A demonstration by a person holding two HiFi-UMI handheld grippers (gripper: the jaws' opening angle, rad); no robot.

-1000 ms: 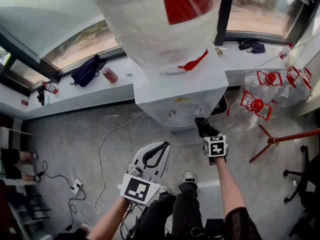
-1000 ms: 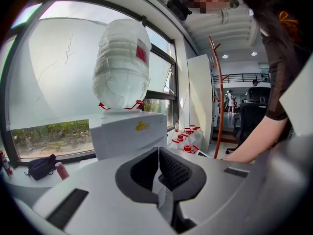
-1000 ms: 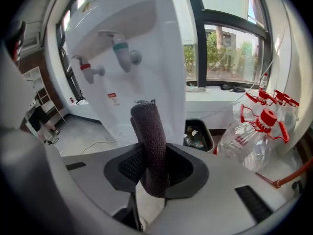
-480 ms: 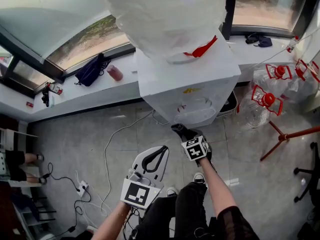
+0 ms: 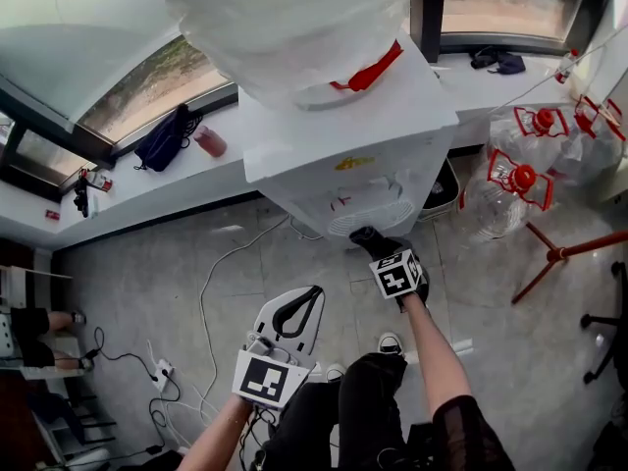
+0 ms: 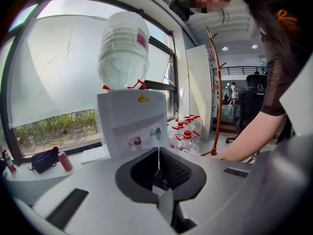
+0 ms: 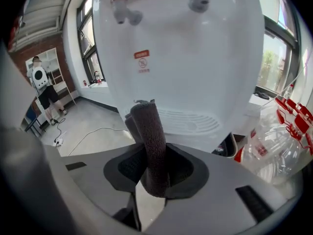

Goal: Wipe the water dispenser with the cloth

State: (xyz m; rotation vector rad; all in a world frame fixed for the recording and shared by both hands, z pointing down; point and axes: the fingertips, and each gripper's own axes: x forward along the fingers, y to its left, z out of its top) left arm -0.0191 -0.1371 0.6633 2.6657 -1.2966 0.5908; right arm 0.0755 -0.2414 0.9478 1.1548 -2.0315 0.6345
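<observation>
The white water dispenser [image 5: 348, 155] carries a big clear bottle [image 5: 285, 18] with a red band. My right gripper [image 5: 369, 244] is shut on a rolled dark grey cloth [image 5: 365, 237], just below the dispenser's drip tray [image 5: 371, 218]. In the right gripper view the cloth [image 7: 149, 141] sticks up between the jaws of the right gripper [image 7: 151, 164], close to the dispenser's front panel [image 7: 195, 62] and grille [image 7: 188, 121]; I cannot tell if it touches. My left gripper [image 5: 290, 314] hangs lower, near the person's legs. In its own view the left gripper [image 6: 158, 161] is shut and holds nothing, and the dispenser [image 6: 132, 124] stands farther off.
Several spare water bottles with red caps [image 5: 515, 180] stand right of the dispenser, beside a red pole stand [image 5: 569, 253]. A white cable [image 5: 208, 283] and a power strip [image 5: 160, 369] lie on the floor at left. A dark bag [image 5: 162, 137] and pink bottle [image 5: 208, 142] sit on the windowsill.
My right gripper with the cloth has shifted left along the dispenser's lower front and now sits just under the drip tray. The left gripper has stayed low and shut.
</observation>
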